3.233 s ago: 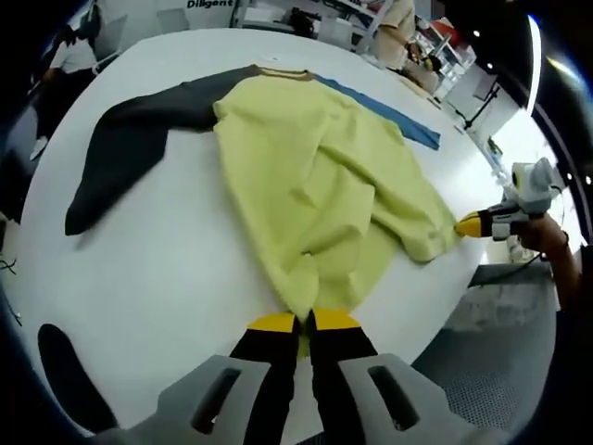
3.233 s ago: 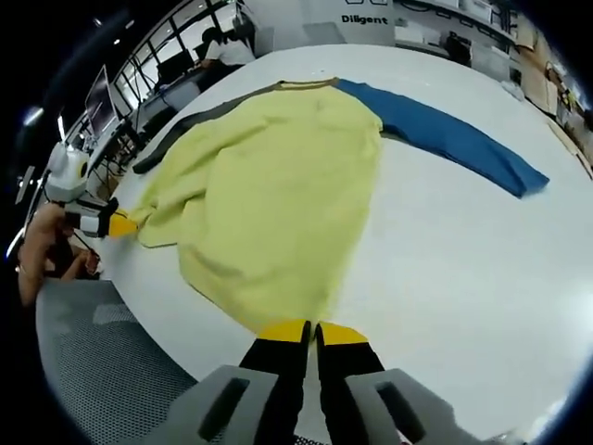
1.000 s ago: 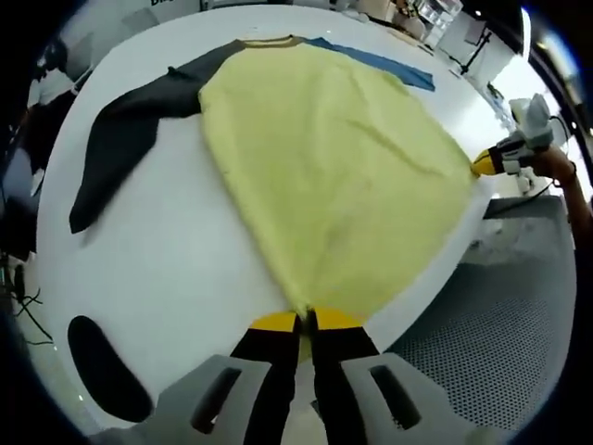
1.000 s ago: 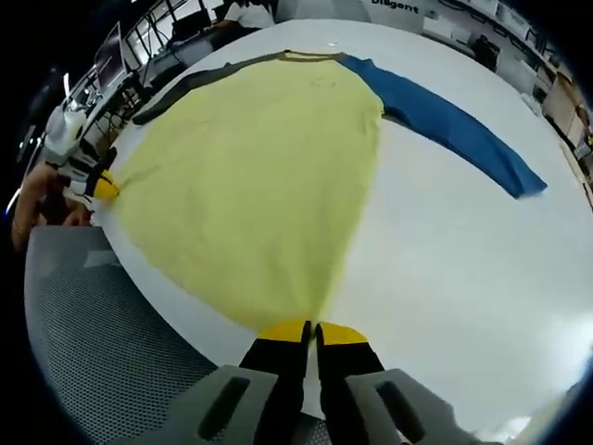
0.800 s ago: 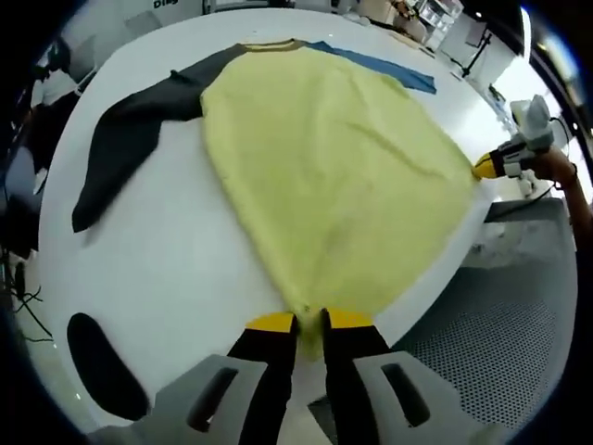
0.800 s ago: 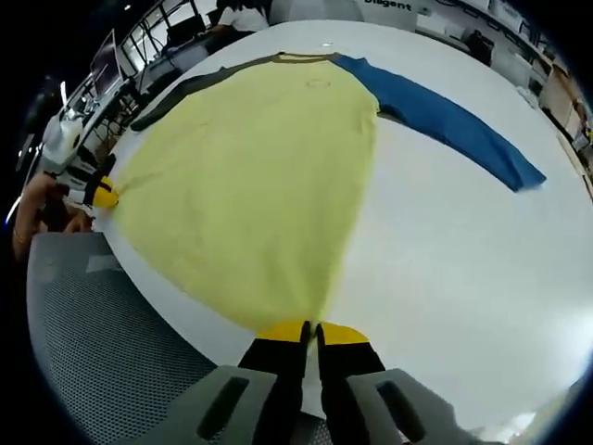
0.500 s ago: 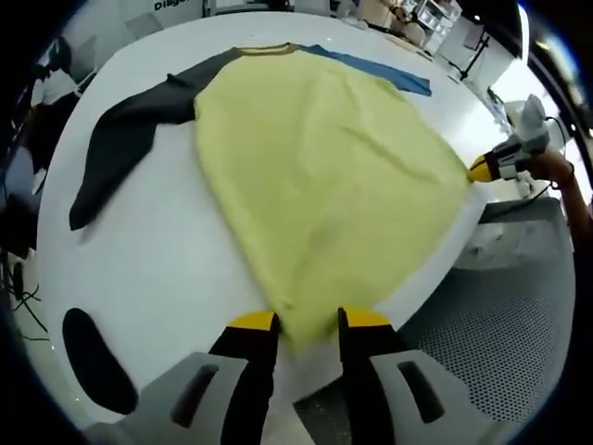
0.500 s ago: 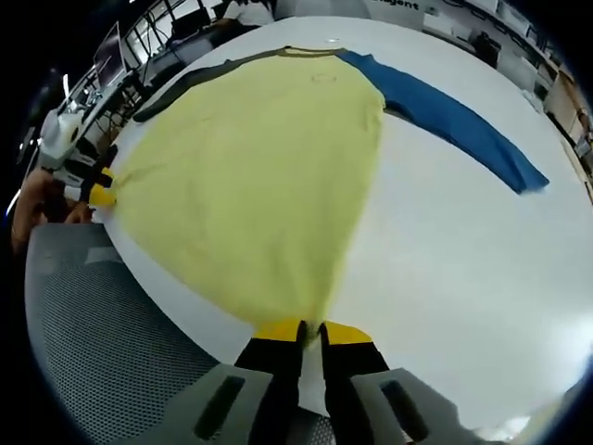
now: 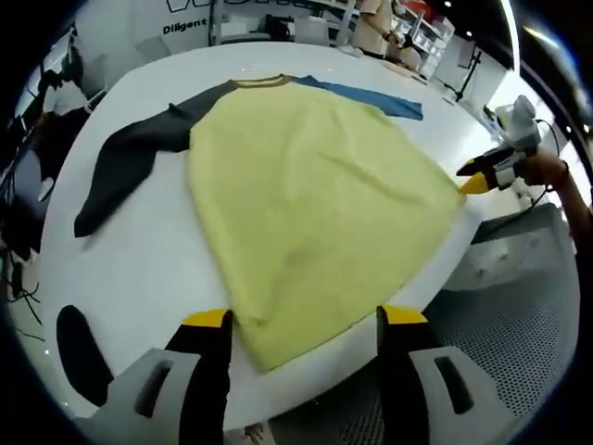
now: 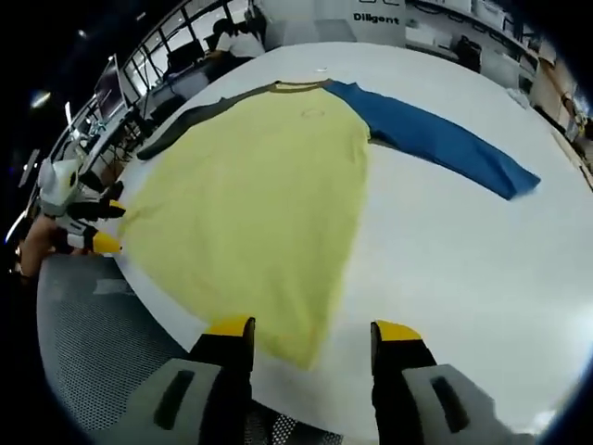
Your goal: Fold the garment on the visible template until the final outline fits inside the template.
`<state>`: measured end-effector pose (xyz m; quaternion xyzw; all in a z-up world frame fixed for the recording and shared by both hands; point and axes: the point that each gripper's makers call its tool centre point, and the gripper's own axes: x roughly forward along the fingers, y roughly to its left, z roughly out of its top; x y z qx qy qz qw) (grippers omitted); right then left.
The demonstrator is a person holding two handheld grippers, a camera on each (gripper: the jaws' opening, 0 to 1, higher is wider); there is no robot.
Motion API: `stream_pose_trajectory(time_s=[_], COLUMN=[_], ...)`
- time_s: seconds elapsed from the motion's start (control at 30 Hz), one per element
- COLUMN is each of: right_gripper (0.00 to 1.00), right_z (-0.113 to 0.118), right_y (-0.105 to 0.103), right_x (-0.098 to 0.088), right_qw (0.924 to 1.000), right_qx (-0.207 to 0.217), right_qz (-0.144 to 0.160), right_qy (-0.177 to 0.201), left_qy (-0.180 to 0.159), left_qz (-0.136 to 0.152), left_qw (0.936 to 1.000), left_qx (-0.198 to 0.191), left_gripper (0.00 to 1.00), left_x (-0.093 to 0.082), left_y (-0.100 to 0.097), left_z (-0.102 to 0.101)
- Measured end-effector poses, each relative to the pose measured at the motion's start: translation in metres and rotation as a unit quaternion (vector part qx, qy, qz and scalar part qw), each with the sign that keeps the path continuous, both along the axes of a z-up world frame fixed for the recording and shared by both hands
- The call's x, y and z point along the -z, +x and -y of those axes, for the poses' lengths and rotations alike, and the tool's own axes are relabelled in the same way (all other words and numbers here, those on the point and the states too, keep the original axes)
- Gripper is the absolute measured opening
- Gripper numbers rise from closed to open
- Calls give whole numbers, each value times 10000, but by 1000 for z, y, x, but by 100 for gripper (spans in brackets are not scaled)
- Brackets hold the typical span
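Note:
A long-sleeved shirt lies flat on the white round table. Its yellow body is spread smooth, hem towards me. One sleeve is dark grey, the other blue. My left gripper stands open just off one hem corner, holding nothing; in the right gripper view the left gripper is at the left table edge. My right gripper is open astride the other hem corner; in the left gripper view the right gripper is at the right.
Grey perforated flooring lies below the near table edge. A dark oval patch marks the table's left rim. A hand holds the right gripper. Desks and people stand beyond the far side.
Both grippers pulled the hem taut and flattened the yellow body, then opened and let go of the hem corners. The shirt now rests smooth on the table.

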<state>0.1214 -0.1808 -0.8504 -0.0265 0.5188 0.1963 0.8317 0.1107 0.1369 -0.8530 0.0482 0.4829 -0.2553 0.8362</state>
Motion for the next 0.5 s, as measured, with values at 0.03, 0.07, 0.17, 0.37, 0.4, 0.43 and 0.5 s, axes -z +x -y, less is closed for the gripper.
stream_pose_trajectory(time_s=[0.03, 0.07, 0.17, 0.37, 0.4, 0.43, 0.5], right_gripper=[53, 57, 68, 94, 97, 98, 99], right_z=[0, -1, 0, -3, -1, 0, 4], right_y=[1, 6, 17, 35, 37, 39, 43], right_x=[-2, -5, -15, -38, -41, -43, -47], right_qw=[10000, 9998, 9985, 9935, 9929, 9923, 9911], right_qx=[17, 43, 62, 207, 225, 223, 280], right_qz=[32, 157, 526, 1009, 1057, 1114, 1192], right_qy=[27, 72, 114, 476, 488, 498, 513], left_qy=[-5, 9, 86, -205, -285, -299, -349], left_qz=[21, 59, 299, 642, 697, 715, 845], left_qw=[10000, 10000, 9995, 9974, 9968, 9966, 9955], left_qx=[-12, -34, -58, -254, -270, -267, -254], left_gripper=[73, 76, 83, 94, 96, 98, 99], left_x=[-1, -2, -7, -20, -23, -23, -26], left_y=[1, 2, 7, 16, 17, 17, 19], left_z=[0, 0, -2, 6, 9, 10, 14])
